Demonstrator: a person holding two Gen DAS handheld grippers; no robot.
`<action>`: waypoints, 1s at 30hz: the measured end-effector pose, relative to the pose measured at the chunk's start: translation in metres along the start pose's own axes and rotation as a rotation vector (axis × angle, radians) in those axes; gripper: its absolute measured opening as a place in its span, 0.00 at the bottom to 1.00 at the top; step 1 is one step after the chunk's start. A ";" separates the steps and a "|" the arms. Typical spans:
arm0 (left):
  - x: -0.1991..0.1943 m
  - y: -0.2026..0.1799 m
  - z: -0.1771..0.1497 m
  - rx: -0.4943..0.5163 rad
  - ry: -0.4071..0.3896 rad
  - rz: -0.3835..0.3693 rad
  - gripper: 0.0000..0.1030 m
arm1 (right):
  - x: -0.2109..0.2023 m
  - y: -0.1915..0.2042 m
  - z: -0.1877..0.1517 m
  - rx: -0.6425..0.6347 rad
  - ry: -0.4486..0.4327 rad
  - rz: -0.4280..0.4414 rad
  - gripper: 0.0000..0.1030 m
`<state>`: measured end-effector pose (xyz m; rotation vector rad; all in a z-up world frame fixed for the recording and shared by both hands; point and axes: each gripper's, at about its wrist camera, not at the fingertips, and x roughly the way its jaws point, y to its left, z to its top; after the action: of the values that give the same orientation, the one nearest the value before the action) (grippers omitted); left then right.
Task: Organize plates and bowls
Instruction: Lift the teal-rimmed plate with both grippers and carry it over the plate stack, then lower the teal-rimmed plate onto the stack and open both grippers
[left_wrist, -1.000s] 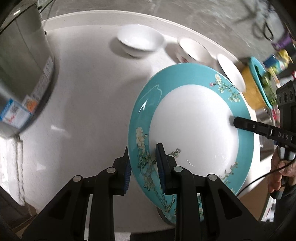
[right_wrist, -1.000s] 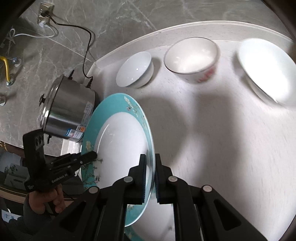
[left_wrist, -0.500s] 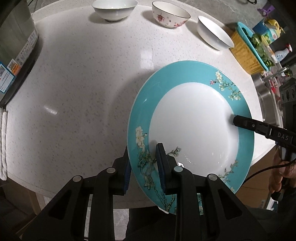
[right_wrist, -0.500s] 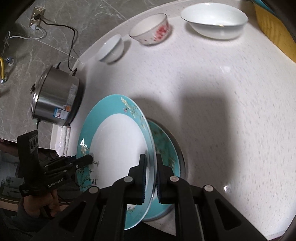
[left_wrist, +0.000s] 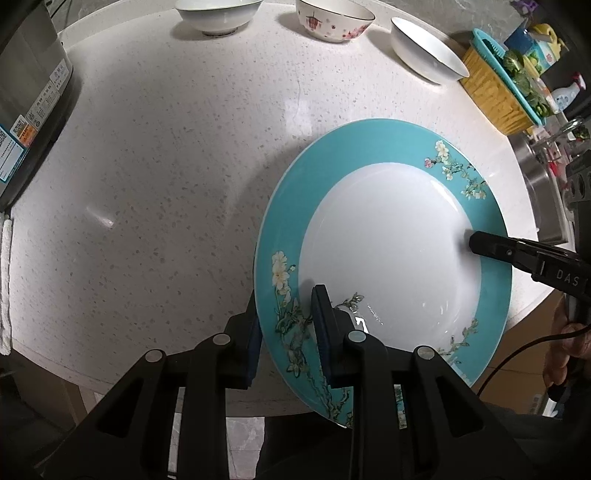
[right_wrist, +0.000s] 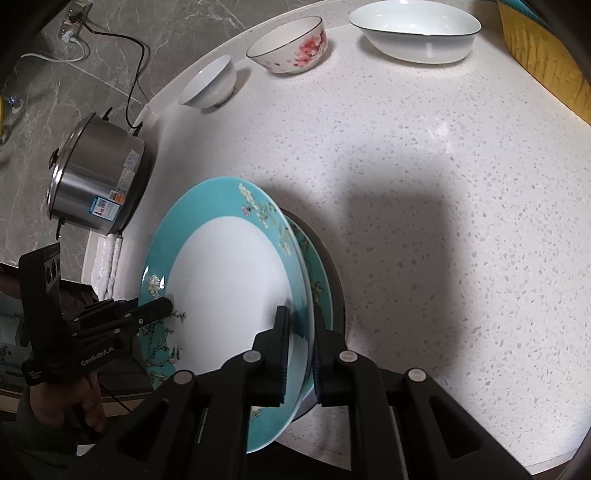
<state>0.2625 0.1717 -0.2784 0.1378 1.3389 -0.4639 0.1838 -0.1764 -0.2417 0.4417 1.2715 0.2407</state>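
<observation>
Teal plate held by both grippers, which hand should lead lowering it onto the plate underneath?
Probably right: the right gripper grips the teal plate on the rim nearest the lower plate, visible only in its view.

The left wrist view looks steeply down along its fingers, close over the teal plate (left_wrist: 391, 236) at 4 o'clock, facing three bowls along the countertop's (left_wrist: 166, 166) far edge at 12. The right wrist view looks down from the opposite rim, the plate at 8 o'clock. Both share plate, bowls and the steel pot (right_wrist: 98, 177).
</observation>
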 end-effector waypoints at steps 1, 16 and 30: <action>0.004 -0.002 0.000 0.003 -0.001 0.006 0.23 | 0.001 0.000 -0.001 -0.003 0.000 -0.005 0.13; 0.013 -0.018 0.003 0.064 -0.047 0.113 0.25 | 0.010 0.034 -0.010 -0.215 -0.040 -0.207 0.23; 0.013 -0.014 0.011 0.030 -0.069 0.104 0.31 | 0.015 0.027 -0.011 -0.212 -0.043 -0.216 0.31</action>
<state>0.2690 0.1516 -0.2858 0.2134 1.2510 -0.3982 0.1795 -0.1438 -0.2451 0.1257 1.2261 0.1796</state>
